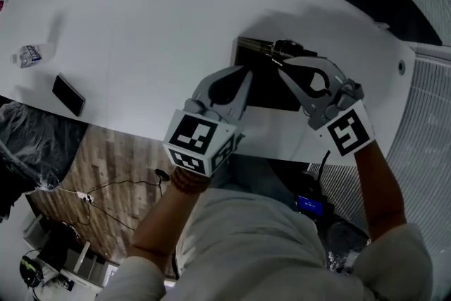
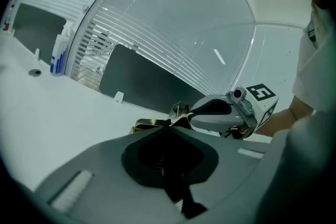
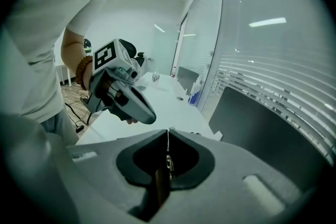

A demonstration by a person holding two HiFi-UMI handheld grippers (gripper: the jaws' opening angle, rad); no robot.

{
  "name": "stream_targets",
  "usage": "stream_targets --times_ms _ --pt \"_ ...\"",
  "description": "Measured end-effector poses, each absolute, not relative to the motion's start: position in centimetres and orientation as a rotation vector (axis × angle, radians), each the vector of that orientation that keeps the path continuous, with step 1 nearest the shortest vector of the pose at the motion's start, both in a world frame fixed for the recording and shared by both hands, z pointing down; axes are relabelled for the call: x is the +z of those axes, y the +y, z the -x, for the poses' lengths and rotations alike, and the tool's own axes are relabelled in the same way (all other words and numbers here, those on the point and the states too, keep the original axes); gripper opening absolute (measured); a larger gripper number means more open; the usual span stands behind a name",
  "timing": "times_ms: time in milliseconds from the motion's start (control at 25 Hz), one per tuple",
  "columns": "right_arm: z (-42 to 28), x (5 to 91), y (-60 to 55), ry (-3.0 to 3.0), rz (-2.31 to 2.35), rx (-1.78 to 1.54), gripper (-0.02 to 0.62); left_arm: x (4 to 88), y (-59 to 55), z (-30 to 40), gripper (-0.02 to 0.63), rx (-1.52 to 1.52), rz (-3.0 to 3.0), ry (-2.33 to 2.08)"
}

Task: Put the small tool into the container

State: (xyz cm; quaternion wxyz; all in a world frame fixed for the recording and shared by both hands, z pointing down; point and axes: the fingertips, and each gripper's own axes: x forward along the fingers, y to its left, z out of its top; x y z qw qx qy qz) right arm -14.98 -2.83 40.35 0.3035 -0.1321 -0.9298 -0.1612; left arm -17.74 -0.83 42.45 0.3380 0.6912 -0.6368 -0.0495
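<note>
A dark flat container [image 1: 271,84] lies near the white table's front edge, with a brass-coloured rim [image 2: 151,124] at its far end. My left gripper [image 1: 243,74] reaches over its left side with the jaws together, and dark material shows pinched between them [image 2: 170,128]. From the right, my right gripper [image 1: 280,65] comes in above the container's far end. It is shut on the small tool [image 3: 168,150], a thin metal piece that sticks out just past the tips. The two grippers' tips almost meet.
On the table [image 1: 162,46] a black phone [image 1: 68,95] and a crumpled wrapper [image 1: 29,54] lie far left. A spray bottle [image 2: 59,55] stands by the glass wall with blinds. The table's front edge runs just below the grippers.
</note>
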Motion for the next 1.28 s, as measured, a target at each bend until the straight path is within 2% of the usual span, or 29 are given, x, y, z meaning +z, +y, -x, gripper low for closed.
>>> stream_targets --times_ms 520,1280 --pt "13.9 41.7 -2.7 -2.418 0.524 -0.421 0.009 44.0 -1.4 17.0 0.002 -0.125 -1.792 -1.616" --pt "14.0 42.9 -2.7 -2.386 0.548 -0.428 0.008 44.6 -1.4 16.7 0.002 -0.116 -1.795 -1.599"
